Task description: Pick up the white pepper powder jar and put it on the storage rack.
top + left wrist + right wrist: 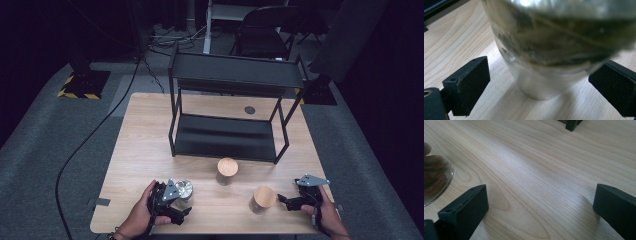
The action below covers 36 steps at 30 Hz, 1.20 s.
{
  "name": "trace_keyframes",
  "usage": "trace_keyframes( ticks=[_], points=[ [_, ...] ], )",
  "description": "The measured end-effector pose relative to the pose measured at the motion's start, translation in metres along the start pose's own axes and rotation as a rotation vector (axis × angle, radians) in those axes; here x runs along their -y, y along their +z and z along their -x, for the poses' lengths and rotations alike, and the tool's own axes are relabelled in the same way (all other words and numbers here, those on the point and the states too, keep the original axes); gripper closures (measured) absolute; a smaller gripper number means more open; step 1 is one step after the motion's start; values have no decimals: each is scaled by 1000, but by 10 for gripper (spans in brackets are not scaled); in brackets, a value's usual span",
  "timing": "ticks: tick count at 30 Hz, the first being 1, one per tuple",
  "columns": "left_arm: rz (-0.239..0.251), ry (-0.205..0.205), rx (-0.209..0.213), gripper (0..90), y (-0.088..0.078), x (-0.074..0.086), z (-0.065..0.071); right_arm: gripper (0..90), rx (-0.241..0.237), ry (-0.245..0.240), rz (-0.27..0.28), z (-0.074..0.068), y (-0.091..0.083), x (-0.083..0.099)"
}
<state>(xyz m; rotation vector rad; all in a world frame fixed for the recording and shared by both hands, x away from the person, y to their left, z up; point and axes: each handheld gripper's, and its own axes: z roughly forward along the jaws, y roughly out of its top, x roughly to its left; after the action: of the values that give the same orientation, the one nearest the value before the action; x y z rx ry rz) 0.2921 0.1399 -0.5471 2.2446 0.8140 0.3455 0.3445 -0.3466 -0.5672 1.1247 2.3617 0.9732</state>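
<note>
Left gripper view: upright silver-lidded glass jar [549, 50] dead ahead between wide-spread, untouching jaws of left gripper [541, 87]; right gripper [539, 205] likewise agape, empty.

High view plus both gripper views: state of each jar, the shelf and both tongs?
Silver-lid jar: upright, lid on, between the open left tongs, not clamped.
Middle wood-lid jar: upright, closed, free on the table.
Right wood-lid jar: upright, closed, free.
Black shelf: upright, both tiers bare.
Right tongs: open, holding nothing.
</note>
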Motion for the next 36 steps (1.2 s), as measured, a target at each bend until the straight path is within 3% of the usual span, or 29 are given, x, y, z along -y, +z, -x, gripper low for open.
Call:
trace_keyframes(
  ticks=[6,11,20,28,36],
  points=[
    [3,-3,-6,56,4,-4,0,0,0,0,0,0,0,0],
    [16,-9,-21,131,5,-5,-1,0,0,0,0,0,0,0],
    [37,5,15,288,3,-7,-1,0,0,0,0,0,0,0],
    [20,27,17,292,2,-10,0,0,0,0,0,0,0,0],
    [11,10,11,295,1,-10,0,0,0,0,0,0,0,0]
  ],
)
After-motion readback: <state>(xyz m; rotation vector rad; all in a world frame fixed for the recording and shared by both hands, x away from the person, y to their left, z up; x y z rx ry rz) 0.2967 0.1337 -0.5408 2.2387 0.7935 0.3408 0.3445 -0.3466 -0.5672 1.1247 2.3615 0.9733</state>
